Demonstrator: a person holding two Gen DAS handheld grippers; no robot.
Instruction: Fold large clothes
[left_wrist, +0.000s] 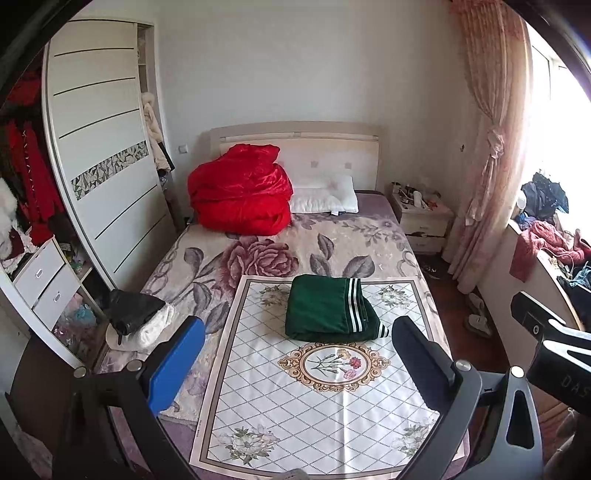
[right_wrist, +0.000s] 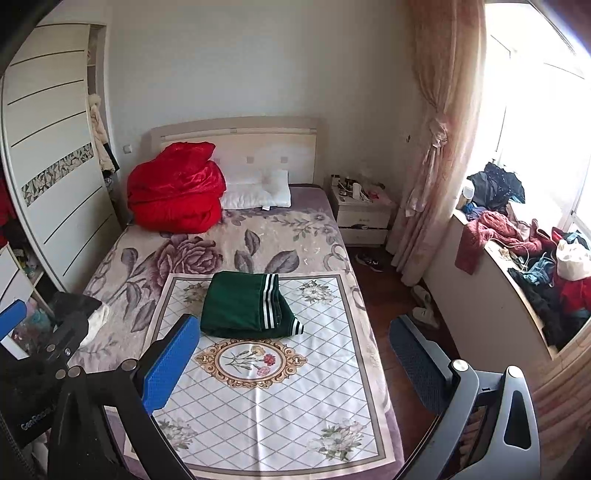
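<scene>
A dark green garment with white stripes (left_wrist: 330, 308) lies folded into a neat rectangle on a white floral cloth (left_wrist: 295, 406) spread on the bed; it also shows in the right wrist view (right_wrist: 245, 306). My left gripper (left_wrist: 299, 354) is open and empty, held above the cloth on the near side of the garment. My right gripper (right_wrist: 295, 354) is open and empty, held over the bed's right edge, apart from the garment. The right gripper's body shows at the right of the left wrist view (left_wrist: 546, 332).
A red quilt (left_wrist: 240, 192) and white pillow (left_wrist: 325, 197) lie at the bed's head. Folded black and white clothes (left_wrist: 138, 319) sit at the bed's left edge. A wardrobe (left_wrist: 99, 147) stands left. A nightstand (left_wrist: 421, 218), curtain and a clothes-piled window ledge (right_wrist: 524, 243) are right.
</scene>
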